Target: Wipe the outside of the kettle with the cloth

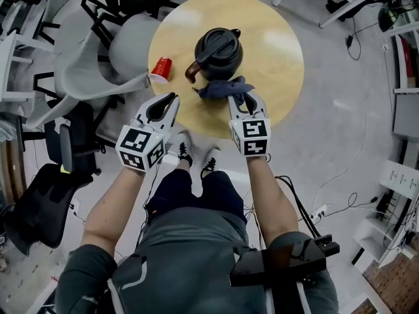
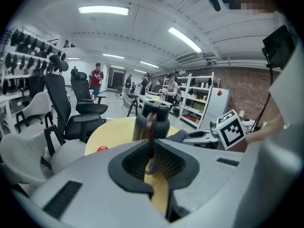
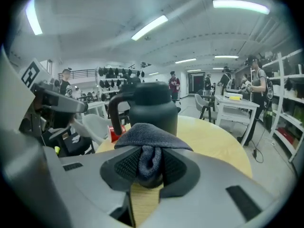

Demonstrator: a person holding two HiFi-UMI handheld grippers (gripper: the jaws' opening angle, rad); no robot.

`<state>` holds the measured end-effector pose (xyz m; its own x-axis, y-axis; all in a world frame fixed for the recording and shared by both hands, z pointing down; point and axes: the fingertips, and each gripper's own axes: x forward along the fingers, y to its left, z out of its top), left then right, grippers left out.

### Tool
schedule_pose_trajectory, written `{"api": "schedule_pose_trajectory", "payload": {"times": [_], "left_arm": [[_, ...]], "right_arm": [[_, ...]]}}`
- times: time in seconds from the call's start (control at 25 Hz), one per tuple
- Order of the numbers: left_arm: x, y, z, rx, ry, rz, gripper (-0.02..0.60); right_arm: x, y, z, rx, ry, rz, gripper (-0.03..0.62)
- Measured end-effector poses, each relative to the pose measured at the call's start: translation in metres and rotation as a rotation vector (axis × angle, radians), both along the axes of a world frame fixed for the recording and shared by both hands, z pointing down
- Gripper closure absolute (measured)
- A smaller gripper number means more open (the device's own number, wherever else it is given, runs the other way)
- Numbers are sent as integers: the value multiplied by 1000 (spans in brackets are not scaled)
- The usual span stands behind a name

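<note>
**Cloth gripped and brought up to the kettle, wiping about to start**

Seen from above, a round wooden table [image 1: 281, 57] stands in front of a seated person who holds a gripper in each hand. A black kettle [image 1: 219, 50] stands upright near the middle of the table with its lid on. Its brown handle [image 1: 192, 72] points toward the person's left. A red cup [image 1: 161, 68] lies on its side near the table's left edge, apart from the kettle.

The right gripper [image 1: 239, 98] has its jaws closed on a dark blue cloth [image 1: 221, 87]. A fold of the cloth is bunched between the ribbed pads, and the rest spreads out over the jaw tips like a small hood. The cloth sits just in front of the near side of the kettle, low down by its base. No view shows whether it already touches the kettle wall.

The left gripper [image 1: 171, 103] hovers over the near left edge of the table, short of the kettle. Its jaws are drawn almost together, leaving only a slit, and they hold nothing. It points toward the kettle's handle.

The step in hand appears to be bringing the cloth to the kettle, with the wiping itself not visibly begun. The next move probably calls for pressing the cloth against the kettle's side and sweeping it around the body. The left gripper may need to brace the handle so the kettle does not slide or turn.
</note>
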<state>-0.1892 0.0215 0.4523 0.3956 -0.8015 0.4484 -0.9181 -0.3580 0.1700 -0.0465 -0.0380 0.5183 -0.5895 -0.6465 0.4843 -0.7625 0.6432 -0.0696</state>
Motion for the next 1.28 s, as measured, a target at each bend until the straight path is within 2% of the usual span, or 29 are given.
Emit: {"api": "schedule_pose_trajectory", "payload": {"times": [0.2,0.44,0.56,0.72,0.88,1.12,1.28], "left_arm": [[7,23,-44,32,5,11,558],[22,19,-115,154,57,18,571],[28,20,-146,203,79,33,572],[19,23,-175,230,138,30,572],[11,29,-202,283,98,80,572],[-23,35,-247,402,61,84,572],[-46,29,-259,403,56,60,574]], "right_arm": [[20,21,-70,41,-57,-25,482],[51,24,-167,171,-148,-19,482],[63,28,-202,225,-154,-8,482],[67,45,-236,262,-151,-10,482],[75,58,-266,305,-152,13,482],[75,69,-307,393,-157,100,482],[72,71,-328,400,-191,159,482]]}}
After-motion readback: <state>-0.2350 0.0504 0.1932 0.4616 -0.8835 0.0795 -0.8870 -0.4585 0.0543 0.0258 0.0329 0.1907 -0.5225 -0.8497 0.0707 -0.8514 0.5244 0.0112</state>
